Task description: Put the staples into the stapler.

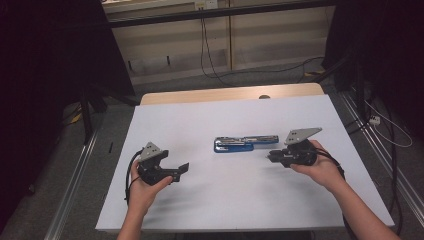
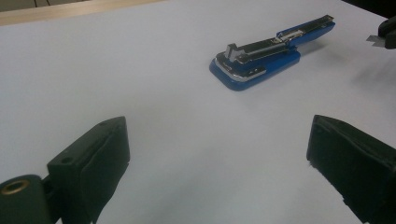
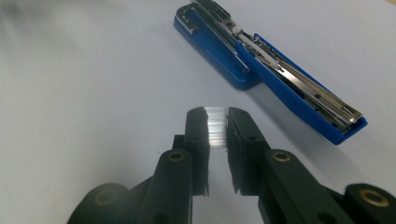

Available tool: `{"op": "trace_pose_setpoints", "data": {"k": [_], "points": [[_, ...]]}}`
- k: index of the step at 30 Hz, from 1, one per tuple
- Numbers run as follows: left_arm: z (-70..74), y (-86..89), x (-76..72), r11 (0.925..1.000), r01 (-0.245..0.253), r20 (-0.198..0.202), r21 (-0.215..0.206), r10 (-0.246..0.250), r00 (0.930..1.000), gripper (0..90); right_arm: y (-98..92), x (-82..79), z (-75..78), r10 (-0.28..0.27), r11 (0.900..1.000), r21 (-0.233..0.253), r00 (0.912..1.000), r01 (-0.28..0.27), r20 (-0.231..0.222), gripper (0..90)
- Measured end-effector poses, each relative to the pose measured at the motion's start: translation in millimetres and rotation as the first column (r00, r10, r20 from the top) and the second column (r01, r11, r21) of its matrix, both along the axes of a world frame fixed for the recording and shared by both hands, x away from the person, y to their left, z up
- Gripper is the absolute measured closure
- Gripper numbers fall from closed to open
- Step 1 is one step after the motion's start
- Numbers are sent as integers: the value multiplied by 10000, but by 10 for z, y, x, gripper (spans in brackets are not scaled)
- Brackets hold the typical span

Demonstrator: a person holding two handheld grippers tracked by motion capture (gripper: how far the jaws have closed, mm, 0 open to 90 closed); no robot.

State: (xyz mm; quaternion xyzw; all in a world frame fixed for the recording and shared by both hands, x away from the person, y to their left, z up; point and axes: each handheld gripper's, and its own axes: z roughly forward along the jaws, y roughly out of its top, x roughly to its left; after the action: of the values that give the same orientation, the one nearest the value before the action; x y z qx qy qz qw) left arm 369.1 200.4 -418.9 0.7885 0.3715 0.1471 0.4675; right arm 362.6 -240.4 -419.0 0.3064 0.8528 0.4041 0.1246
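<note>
1. High view: a blue stapler (image 1: pixel 246 144) lies swung open and flat near the middle of the white counter (image 1: pixel 210 200), its metal staple channel facing up.
2. High view: the left gripper (image 1: pixel 176 171) is held in the person's left hand (image 1: pixel 142 187), low over the counter, well to the left of the stapler. Its jaws stand wide apart, pointing right toward the stapler.
3. High view: the right gripper (image 1: pixel 270 156) is held in the right hand (image 1: pixel 320 167), near the stapler's right end and a little nearer the person. Its jaws point left; something small and pale sits at the tip, too small to make out here.
4. High view: a wooden edge (image 1: pixel 230 93) shows beyond the white surface; cables (image 1: pixel 210 55) trail on the floor behind.
5. Left gripper view: both black jaws sit far apart at the bottom corners with bare counter (image 2: pixel 187 154) between them. The stapler (image 2: pixel 261 58) lies ahead and right, opened out, base nearer, arm stretched away. The tip of the other gripper (image 2: pixel 383 37) appears at the right edge, holding a small silvery piece.
6. Right gripper view: the jaws are closed on a short strip of staples (image 3: pixel 216 128), silvery and ribbed, pinched between the pads at the tip.
7. Right gripper view: the stapler (image 3: pixel 261 60) lies just beyond the jaws, up and right, apart from the strip, open with its metal track (image 3: pixel 303 88) exposed.
</note>
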Motion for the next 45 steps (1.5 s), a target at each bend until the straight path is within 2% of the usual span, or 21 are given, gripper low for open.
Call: {"op": "trace_pose_setpoints", "data": {"k": [14, 32, 45], "points": [[-10, 13, -7, 10000, -13, -45, -19, 13, 10000, 61, 62, 80, 79, 157, 9998, 119, 9998, -158, 91, 797], [-9, 26, -10, 10000, -10, -56, 50, 10, 10000, 61, 149, 207, 157, 470, 9989, 43, 9987, -471, 182, 796], [-12, 20, -13, 10000, 28, -111, 40, -28, 9999, 60, 194, 303, 235, 506, 9987, 66, 9980, -509, 383, 797]]}}
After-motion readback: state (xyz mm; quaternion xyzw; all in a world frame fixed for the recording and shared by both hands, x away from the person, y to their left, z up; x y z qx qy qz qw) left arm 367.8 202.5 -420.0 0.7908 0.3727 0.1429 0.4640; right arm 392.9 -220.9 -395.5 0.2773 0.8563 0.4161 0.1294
